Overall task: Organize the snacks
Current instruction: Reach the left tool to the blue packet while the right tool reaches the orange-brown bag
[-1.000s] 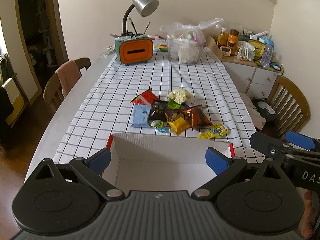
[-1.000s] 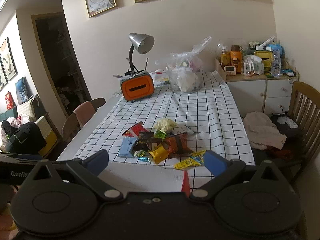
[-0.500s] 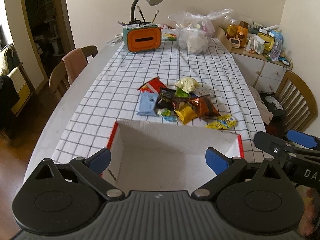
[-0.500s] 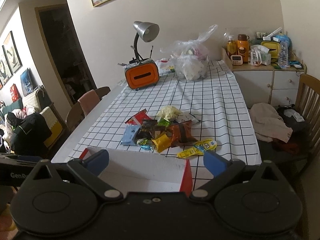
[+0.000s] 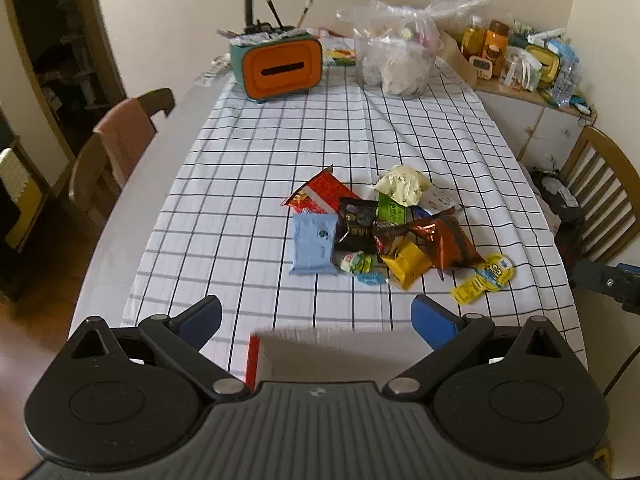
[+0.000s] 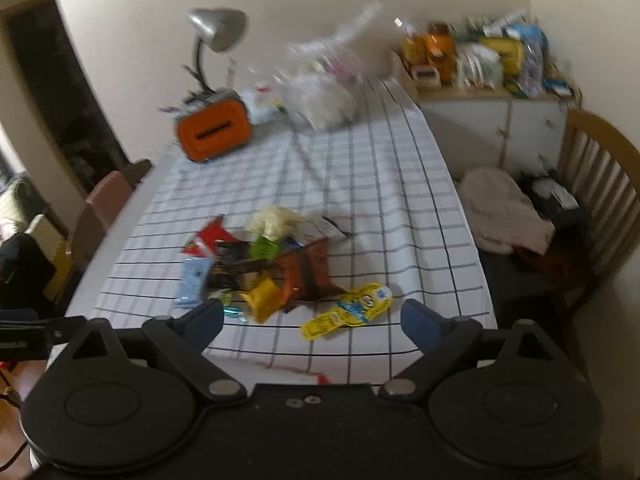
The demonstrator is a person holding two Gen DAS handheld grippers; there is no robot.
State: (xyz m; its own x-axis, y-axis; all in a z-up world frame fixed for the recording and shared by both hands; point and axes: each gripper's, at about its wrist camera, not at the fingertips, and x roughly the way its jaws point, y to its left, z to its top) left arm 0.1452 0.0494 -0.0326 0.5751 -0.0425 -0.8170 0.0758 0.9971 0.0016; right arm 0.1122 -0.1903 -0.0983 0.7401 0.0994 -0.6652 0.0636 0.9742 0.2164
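**Both grippers wide apart over the snack pile, box at the near edge**

Your left gripper [image 5: 316, 316] hangs with its blue pads spread and nothing between them, above the near edge of the checked tablecloth [image 5: 260, 152]. Just below it sits the white cardboard box [image 5: 340, 354] with a red side, its open top only partly in view and blurred. Your right gripper [image 6: 312, 316] is likewise spread and empty, over the near right corner of the cloth; that view is smeared with motion.

The snacks lie in a loose heap around the middle of the cloth, nearer the front edge. A light blue packet [image 5: 313, 245] marks the heap's left side, touching a black pouch [image 5: 356, 230]. Behind them is a red packet [image 5: 320, 196], and a pale yellow-green wrapper [image 5: 402, 186] sits at the far side. A yellow packet [image 5: 408, 262] and a brown foil bag [image 5: 452, 244] overlap toward the right, while a yellow sachet [image 5: 484, 278] lies just apart, nearest the right edge.

At the far end of the table stand an orange tissue box [image 5: 282, 66], a desk lamp [image 6: 216, 34] and a clear plastic bag [image 5: 400, 56].
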